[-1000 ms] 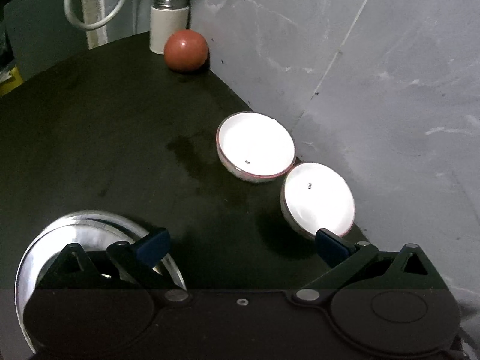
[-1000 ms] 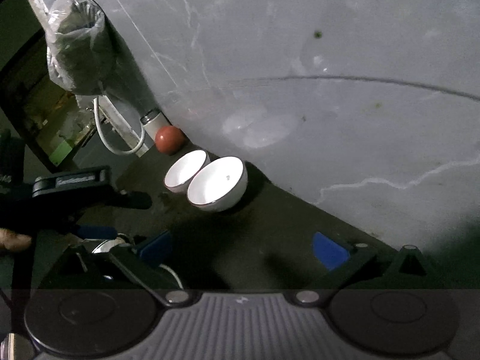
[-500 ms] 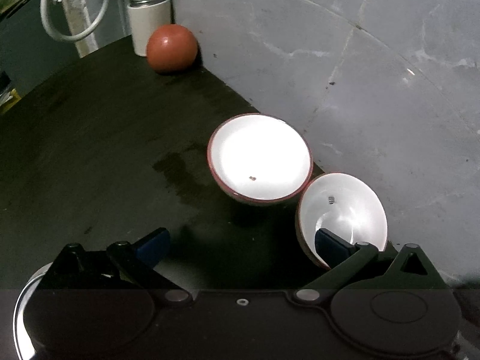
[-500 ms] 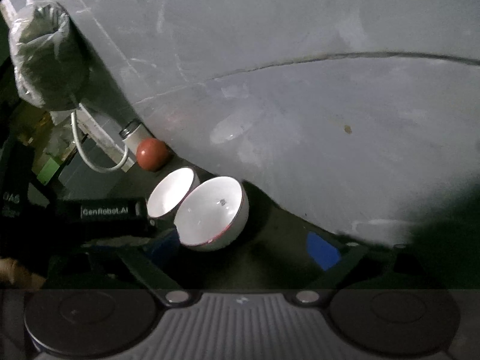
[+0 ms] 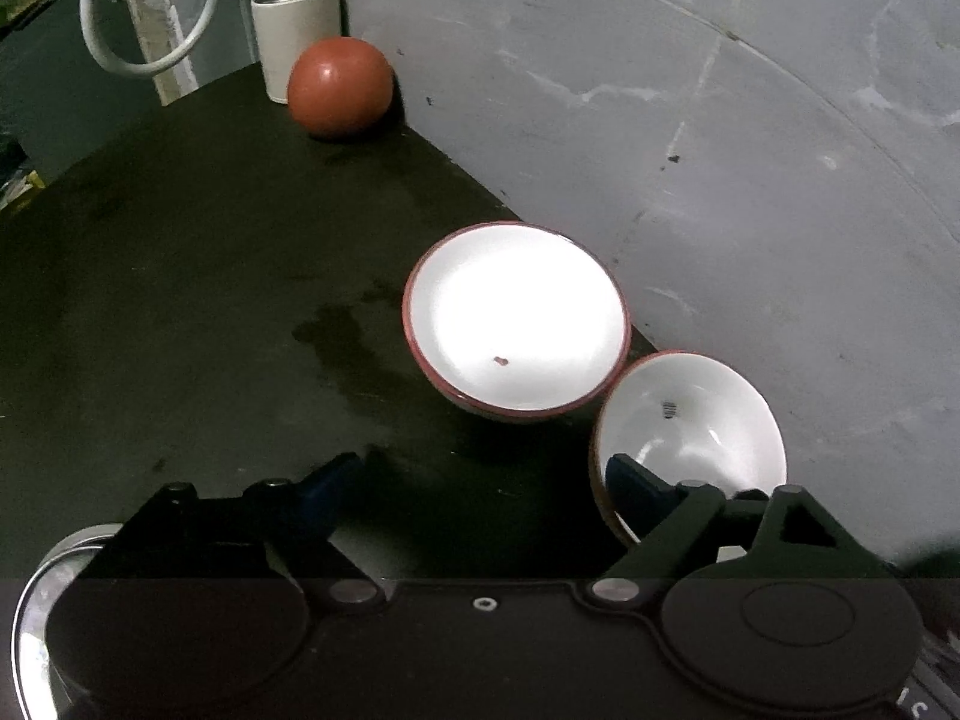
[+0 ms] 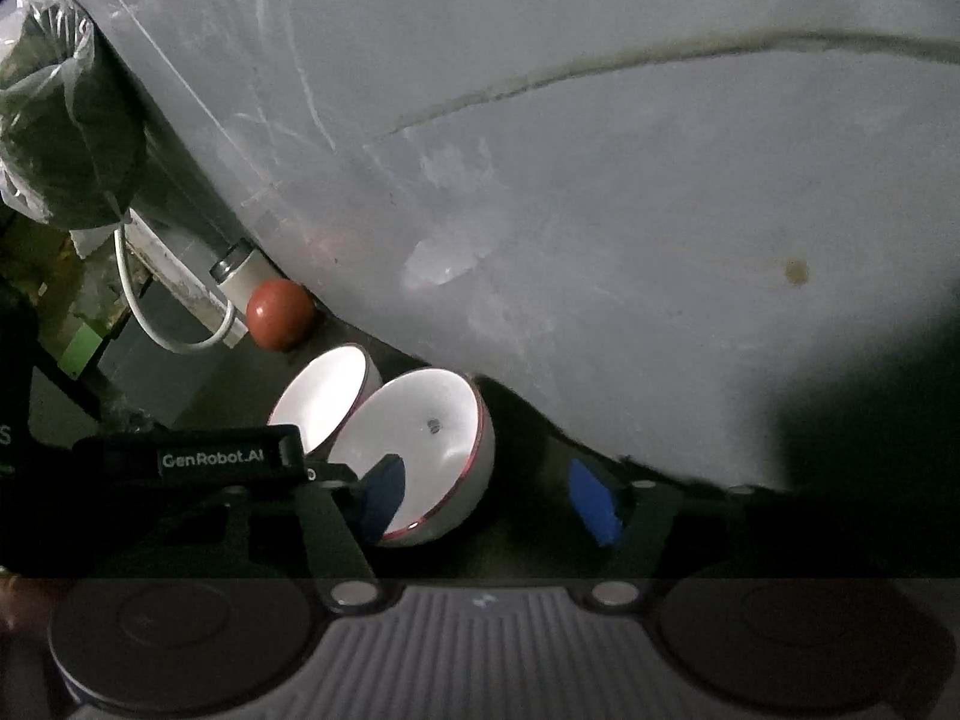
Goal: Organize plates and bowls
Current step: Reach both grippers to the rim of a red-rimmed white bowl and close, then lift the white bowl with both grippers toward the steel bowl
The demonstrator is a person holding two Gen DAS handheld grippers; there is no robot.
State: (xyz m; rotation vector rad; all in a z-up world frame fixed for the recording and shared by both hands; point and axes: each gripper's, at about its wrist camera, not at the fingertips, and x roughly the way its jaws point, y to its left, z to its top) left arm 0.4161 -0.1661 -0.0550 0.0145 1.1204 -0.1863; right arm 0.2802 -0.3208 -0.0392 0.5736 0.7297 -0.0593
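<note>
Two white bowls with red rims sit on the dark table by the grey wall. The far bowl stands upright. The near bowl is tilted, its rim touching the far bowl. My left gripper is open, with its right blue finger inside the near bowl's rim and the left finger on the bare table. In the right wrist view the near bowl and far bowl lie ahead at left. My right gripper is open and empty, its left finger at the near bowl's rim.
A red ball and a white canister stand at the table's far corner by a white cable. A metal plate lies under the left gripper at lower left. The grey wall borders the table on the right.
My left gripper has moved forward to the bowls, and its right finger now sits inside the near bowl, which has tilted. The right gripper has come closer to the same bowl.
</note>
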